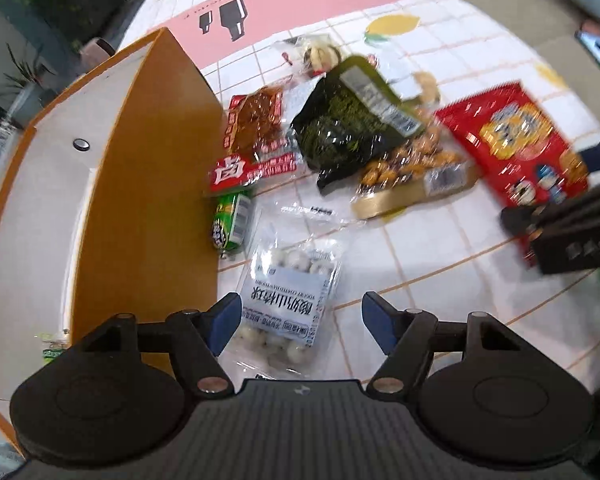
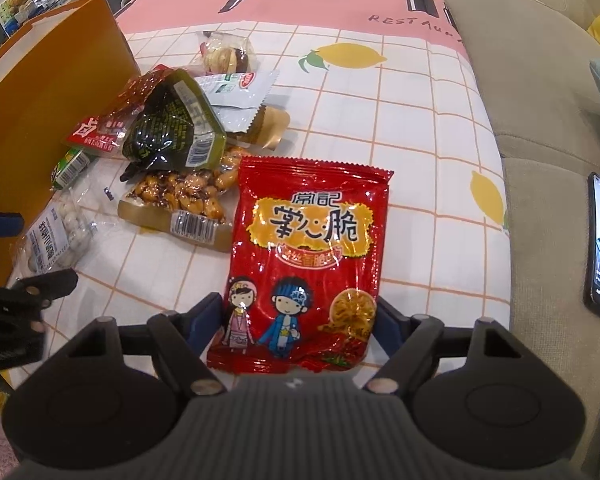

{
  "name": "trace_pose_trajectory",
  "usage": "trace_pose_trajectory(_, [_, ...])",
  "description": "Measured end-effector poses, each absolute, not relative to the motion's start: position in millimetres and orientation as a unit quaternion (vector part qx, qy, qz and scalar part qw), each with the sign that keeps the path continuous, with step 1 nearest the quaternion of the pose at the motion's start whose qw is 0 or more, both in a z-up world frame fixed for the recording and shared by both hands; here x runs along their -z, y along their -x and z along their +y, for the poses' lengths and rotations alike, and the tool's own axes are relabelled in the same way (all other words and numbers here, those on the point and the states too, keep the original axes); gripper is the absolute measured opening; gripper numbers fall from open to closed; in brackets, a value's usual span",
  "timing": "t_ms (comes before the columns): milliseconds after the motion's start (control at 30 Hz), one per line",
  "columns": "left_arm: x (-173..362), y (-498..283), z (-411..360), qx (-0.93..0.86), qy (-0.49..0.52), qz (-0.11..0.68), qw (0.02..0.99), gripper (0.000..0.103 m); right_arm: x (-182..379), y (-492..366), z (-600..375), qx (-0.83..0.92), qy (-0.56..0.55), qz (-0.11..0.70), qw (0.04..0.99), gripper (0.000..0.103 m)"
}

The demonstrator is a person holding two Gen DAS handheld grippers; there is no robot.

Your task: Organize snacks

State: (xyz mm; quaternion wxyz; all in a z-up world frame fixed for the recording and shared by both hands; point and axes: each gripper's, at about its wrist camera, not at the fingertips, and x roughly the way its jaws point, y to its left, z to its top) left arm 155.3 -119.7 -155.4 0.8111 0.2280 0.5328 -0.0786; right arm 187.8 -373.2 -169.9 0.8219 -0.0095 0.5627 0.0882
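R tongs (image 2: 300, 320) astride shiny red pkt (image 2: 306, 256)

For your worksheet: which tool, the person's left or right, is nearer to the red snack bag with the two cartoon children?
Right. The right tool straddles the red snack bag's lower end, one finger at each side. The left tool hangs over the clear bag of white balls, beside the orange box.

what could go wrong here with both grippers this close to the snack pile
1. The right hand-held gripper straddles the slippery red crisp packet; its pads show no clear press, so it could slide out on lifting.
2. The left hand-held gripper straddles the clear bag of white balls, which lies against the orange box; a finger could knock the wall.
3. The overlapping dark green packet and peanut bag could get dragged.
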Motion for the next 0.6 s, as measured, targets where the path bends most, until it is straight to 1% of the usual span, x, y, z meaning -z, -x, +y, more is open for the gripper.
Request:
trace_pose_trajectory(33, [159.6,-155.3,-119.5,0.075,-0.228,0.534,0.811,0.081,170.0,-187.7,-373.4,-0.088,0.010,0.563,0.822,0.077])
trace_pose_trajectory(67, [162.6,-155.7,-117.4,0.068,-0.224,0.535,0.812,0.084,170.1,-187.8,-373.6,-0.088,0.009,0.563,0.822,0.077])
trace_pose_trajectory(133, [161.8,-156.8,-109.2,0.050,-0.196,0.527,0.826,0.084,170.1,-187.7,-373.7,-0.088,0.009,0.563,0.822,0.077])
trace_pose_trajectory(167, [161.3,-158.6,-104.7,0.050,-0.175,0.527,0.830,0.080,170.1,-187.8,-373.6,-0.087,0.009,0.563,0.822,0.077])
trace_pose_trajectory(200, [160.7,-160.1,-100.7,0.047,-0.154,0.528,0.834,0.074,170.2,-187.7,-373.3,-0.087,0.010,0.563,0.822,0.077])
trace_pose_trajectory(267, [158.8,-158.6,-97.3,0.046,-0.132,0.524,0.841,0.071,170.1,-187.9,-373.0,-0.088,0.013,0.563,0.822,0.077])
trace_pose_trajectory(333, [153.9,-156.6,-93.8,0.060,-0.104,0.517,0.848,0.062,170.1,-188.0,-372.3,-0.088,0.016,0.562,0.822,0.077])
trace_pose_trajectory(367, [151.3,-156.0,-92.5,0.072,-0.088,0.517,0.848,0.060,170.0,-187.9,-372.1,-0.088,0.016,0.562,0.822,0.077])
trace_pose_trajectory(467, [146.5,-153.9,-93.2,0.113,-0.040,0.521,0.845,0.059,169.8,-187.7,-372.1,-0.088,0.016,0.562,0.823,0.077])
trace_pose_trajectory(500, [145.4,-152.6,-94.8,0.126,-0.032,0.519,0.845,0.057,169.7,-187.6,-371.9,-0.089,0.017,0.561,0.823,0.077])
trace_pose_trajectory(600, [144.0,-148.2,-97.4,0.143,-0.023,0.512,0.847,0.056,169.9,-187.2,-371.6,-0.089,0.019,0.561,0.823,0.077])
